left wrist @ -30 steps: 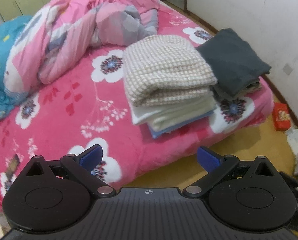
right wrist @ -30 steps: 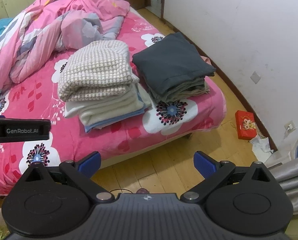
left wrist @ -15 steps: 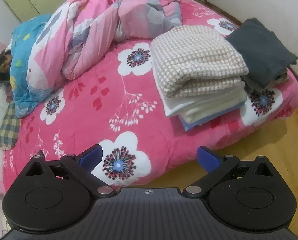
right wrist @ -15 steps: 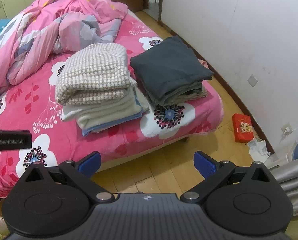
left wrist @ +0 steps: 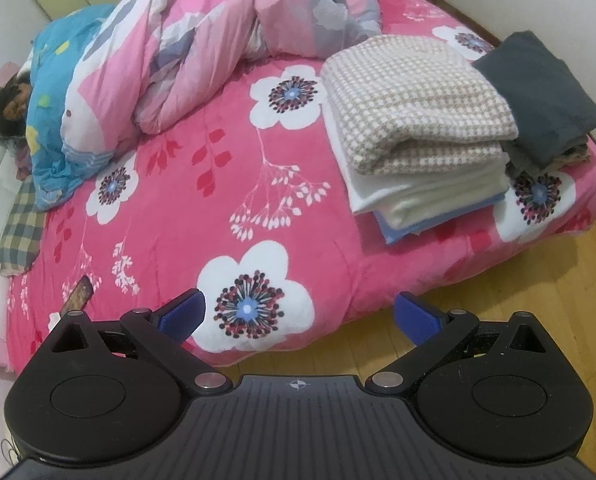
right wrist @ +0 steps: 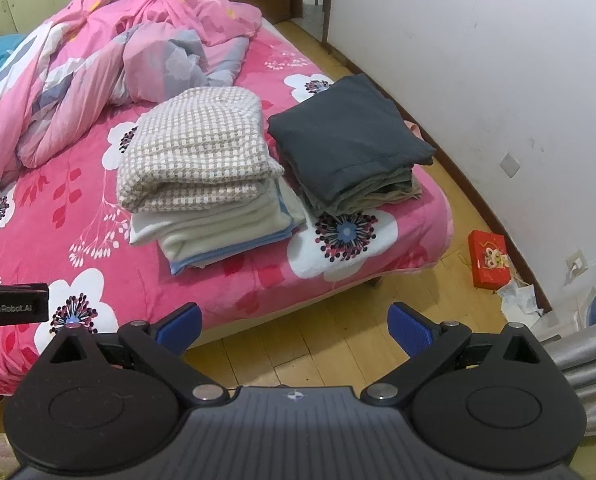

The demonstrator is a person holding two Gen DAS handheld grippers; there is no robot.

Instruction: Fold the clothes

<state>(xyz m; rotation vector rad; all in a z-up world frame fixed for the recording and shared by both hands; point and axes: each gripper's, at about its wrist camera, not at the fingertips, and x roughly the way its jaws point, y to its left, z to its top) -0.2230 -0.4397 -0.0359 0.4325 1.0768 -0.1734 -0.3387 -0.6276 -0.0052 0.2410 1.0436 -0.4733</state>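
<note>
Two stacks of folded clothes lie on the pink flowered bed (left wrist: 226,184) near its foot corner. One stack has a beige checked piece (left wrist: 414,100) (right wrist: 200,152) on top of white and blue pieces. Beside it sits a dark grey stack (left wrist: 538,96) (right wrist: 346,136). My left gripper (left wrist: 300,316) hangs open over the bed's near edge, holding nothing. My right gripper (right wrist: 294,328) is open and empty above the wooden floor, short of the bed. The left gripper's body (right wrist: 12,304) shows at the right wrist view's left edge.
A crumpled pink quilt (left wrist: 202,52) (right wrist: 98,48) covers the far half of the bed. A person lies under a blue blanket (left wrist: 54,92) at the head end. A phone (left wrist: 78,298) rests near the bed's edge. A red box (right wrist: 490,258) and litter lie by the white wall (right wrist: 498,60).
The left gripper has swung left and pulled back, bringing the head of the bed, the person and the phone into view. The right gripper has barely shifted. Both stayed open.
</note>
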